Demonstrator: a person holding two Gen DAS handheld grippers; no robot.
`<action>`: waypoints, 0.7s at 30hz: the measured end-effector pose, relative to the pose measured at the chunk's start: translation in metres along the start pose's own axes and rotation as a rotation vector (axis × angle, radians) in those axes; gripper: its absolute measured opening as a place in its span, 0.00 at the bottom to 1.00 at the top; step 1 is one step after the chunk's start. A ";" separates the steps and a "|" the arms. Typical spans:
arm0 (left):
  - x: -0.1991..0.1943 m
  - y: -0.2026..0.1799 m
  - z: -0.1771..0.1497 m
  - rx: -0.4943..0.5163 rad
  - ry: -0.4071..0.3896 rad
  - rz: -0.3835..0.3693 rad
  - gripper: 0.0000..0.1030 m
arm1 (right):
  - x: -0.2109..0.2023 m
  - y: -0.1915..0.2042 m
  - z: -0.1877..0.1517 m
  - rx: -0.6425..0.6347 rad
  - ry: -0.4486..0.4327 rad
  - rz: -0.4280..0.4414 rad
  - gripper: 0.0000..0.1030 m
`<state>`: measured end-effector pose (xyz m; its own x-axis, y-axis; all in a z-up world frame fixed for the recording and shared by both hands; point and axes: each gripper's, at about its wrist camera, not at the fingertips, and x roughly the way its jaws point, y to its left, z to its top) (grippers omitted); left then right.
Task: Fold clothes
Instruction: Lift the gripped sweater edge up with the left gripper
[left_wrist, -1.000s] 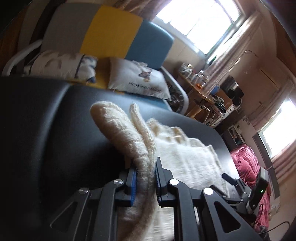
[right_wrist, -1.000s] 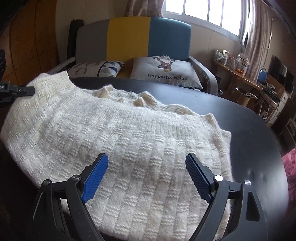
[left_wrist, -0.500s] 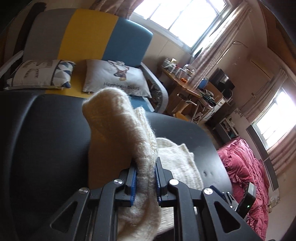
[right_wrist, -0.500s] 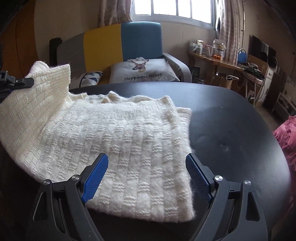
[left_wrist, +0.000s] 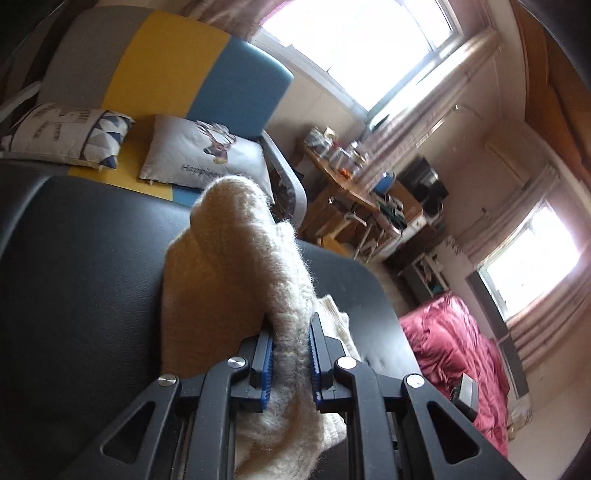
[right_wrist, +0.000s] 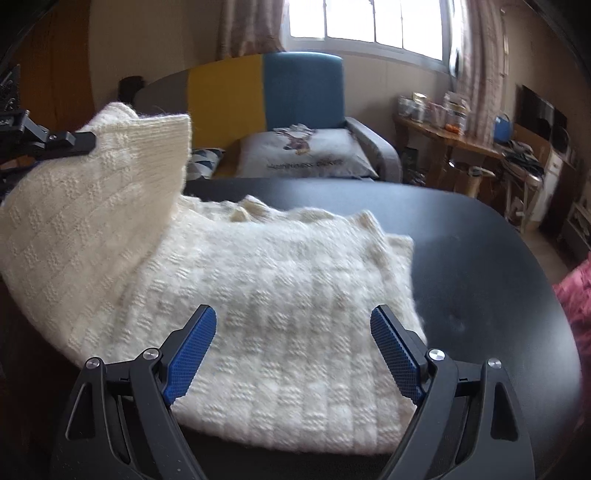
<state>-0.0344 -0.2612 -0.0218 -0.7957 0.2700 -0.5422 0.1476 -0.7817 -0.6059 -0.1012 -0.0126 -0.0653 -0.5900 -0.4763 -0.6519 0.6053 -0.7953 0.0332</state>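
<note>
A cream knitted sweater (right_wrist: 266, 291) lies partly folded on the black table (right_wrist: 480, 258). My left gripper (left_wrist: 290, 354) is shut on a thick fold of the sweater (left_wrist: 236, 280), which stands up in front of its blue pads. In the right wrist view the left gripper (right_wrist: 79, 142) holds that raised edge up at the far left, above the flat part. My right gripper (right_wrist: 293, 341) hovers open over the near part of the sweater, with nothing pinched between its blue pads.
Behind the table stands a grey, yellow and blue sofa (right_wrist: 295, 85) with printed pillows (right_wrist: 306, 153). A cluttered wooden side table (right_wrist: 454, 136) is at the right. A red quilt (left_wrist: 454, 354) lies beyond the table's right edge.
My left gripper has lifted the sweater's edge and carried it across, so the raised flap stands higher and closer over the flat part. The right gripper has drifted slightly and stayed open.
</note>
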 end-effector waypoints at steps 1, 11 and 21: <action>-0.004 0.006 -0.001 -0.013 -0.009 0.003 0.14 | 0.001 0.005 0.004 -0.020 -0.006 0.023 0.86; -0.046 0.082 -0.008 -0.126 -0.075 0.074 0.14 | 0.022 0.043 0.016 -0.102 0.008 0.058 0.86; -0.051 0.117 -0.018 -0.163 -0.093 0.069 0.15 | 0.084 0.099 0.031 -0.205 0.153 0.201 0.86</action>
<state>0.0347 -0.3561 -0.0754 -0.8302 0.1594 -0.5342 0.2913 -0.6930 -0.6595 -0.1073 -0.1431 -0.0928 -0.3697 -0.5419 -0.7547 0.8058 -0.5915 0.0300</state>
